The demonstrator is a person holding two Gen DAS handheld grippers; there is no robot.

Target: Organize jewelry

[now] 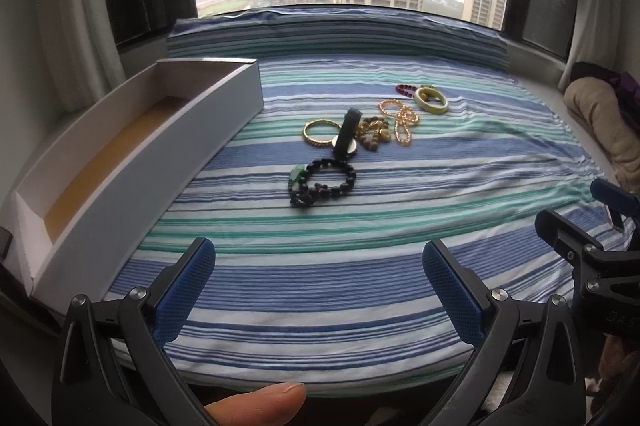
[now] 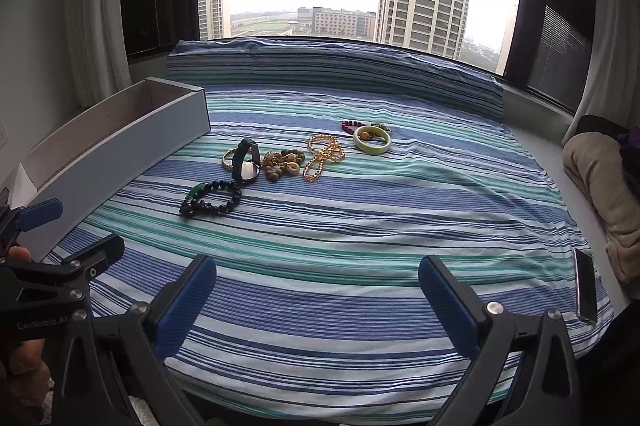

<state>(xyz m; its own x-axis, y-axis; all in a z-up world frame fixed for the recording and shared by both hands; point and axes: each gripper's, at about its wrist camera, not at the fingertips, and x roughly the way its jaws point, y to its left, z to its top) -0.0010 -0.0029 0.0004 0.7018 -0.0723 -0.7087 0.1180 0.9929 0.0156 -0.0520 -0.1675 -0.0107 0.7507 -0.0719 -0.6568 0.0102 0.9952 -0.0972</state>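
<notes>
Phone (image 2: 585,284) and blanket (image 2: 596,185) flank scattered jewelry (image 2: 280,161)

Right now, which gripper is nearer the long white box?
Left. The left gripper hovers open just right of the white box; the right gripper, also open, sits farther right, beyond the left one.
</notes>
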